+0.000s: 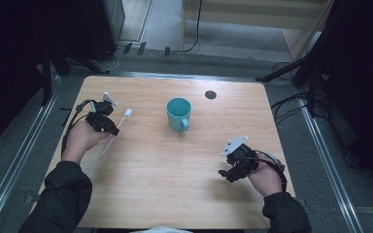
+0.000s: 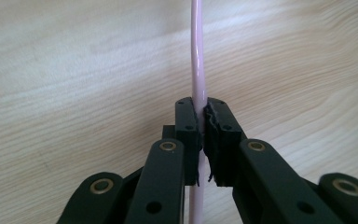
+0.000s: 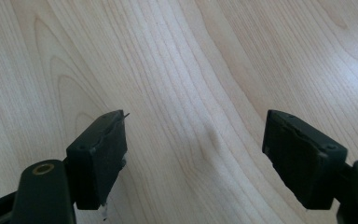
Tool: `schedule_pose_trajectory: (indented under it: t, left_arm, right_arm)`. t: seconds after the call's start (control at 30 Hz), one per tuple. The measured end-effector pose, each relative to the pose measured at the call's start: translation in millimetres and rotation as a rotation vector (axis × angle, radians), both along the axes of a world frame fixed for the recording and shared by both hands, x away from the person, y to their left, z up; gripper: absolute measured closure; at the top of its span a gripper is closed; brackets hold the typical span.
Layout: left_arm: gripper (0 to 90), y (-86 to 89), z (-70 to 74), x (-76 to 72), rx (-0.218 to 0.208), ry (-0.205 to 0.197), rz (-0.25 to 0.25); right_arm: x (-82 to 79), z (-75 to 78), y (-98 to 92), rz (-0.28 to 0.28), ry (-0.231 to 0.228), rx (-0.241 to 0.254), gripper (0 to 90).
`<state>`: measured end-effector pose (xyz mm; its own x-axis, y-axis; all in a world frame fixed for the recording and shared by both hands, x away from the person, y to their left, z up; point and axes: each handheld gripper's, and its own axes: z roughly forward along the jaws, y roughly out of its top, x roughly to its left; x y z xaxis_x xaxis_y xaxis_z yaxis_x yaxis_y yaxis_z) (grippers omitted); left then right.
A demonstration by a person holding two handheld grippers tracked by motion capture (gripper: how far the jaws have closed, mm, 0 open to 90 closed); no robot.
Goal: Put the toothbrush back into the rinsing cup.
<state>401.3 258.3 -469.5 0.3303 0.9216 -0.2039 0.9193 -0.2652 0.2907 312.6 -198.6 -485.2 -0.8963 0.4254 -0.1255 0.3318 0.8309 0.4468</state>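
Taking the teal cup (image 1: 178,113) as the landmark: well to its left, the left gripper (image 1: 110,127) holds a pink toothbrush (image 1: 117,128). Its fingers (image 2: 188,126) are closed tightly on the thin handle, near its middle. The white brush head points toward the cup, and the other end of the handle slopes toward the person. The cup stands upright on the wooden tabletop (image 1: 165,184), its handle turned toward the person. To the right of the cup and nearer to the person, the right gripper (image 1: 226,174) has its fingers (image 3: 100,154) wide apart, with bare tabletop between them.
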Motion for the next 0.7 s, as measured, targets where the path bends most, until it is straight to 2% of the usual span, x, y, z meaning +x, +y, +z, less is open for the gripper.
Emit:
schedule_pose_trajectory:
  t: [0.03,0.07,0.1,0.13,0.3,0.4,0.5,0.63,0.7]
  left_arm:
    - [84.4,3.1,9.9,-5.1,-0.065,-0.058,-0.008]
    - [84.3,3.1,9.9,-5.1,-0.065,-0.058,-0.008]
    - [84.3,5.1,15.3,-7.4,-0.098,-0.079,-0.013]
    - [84.3,6.0,20.3,-10.2,-0.131,-0.121,-0.010]
    - [84.3,10.4,42.9,-23.1,-0.255,-0.274,0.001]
    - [84.3,11.8,52.5,-29.9,-0.285,-0.353,0.003]
    - [84.3,12.6,58.6,-35.0,-0.287,-0.395,0.007]
    - [84.3,13.7,65.4,-42.7,-0.316,-0.481,0.006]
    - [84.3,14.6,68.3,-45.7,-0.349,-0.505,0.011]
  right_arm:
    - [1.1,0.0,1.2,0.008,-0.003,0.000,21.8]
    - [1.1,0.0,1.2,0.008,-0.003,0.000,21.8]
    - [1.4,0.2,1.8,0.008,-0.001,-0.001,21.8]
    - [2.0,0.1,2.6,0.011,-0.004,0.002,21.8]
    - [4.2,0.2,7.0,0.027,-0.004,-0.001,21.8]
    - [5.4,0.5,9.4,0.036,-0.004,-0.002,21.8]
    - [7.1,0.6,11.4,0.045,-0.005,0.000,21.8]
    - [8.6,0.7,14.5,0.055,-0.006,-0.004,21.8]
    - [9.1,0.7,16.0,0.057,-0.004,-0.001,21.8]
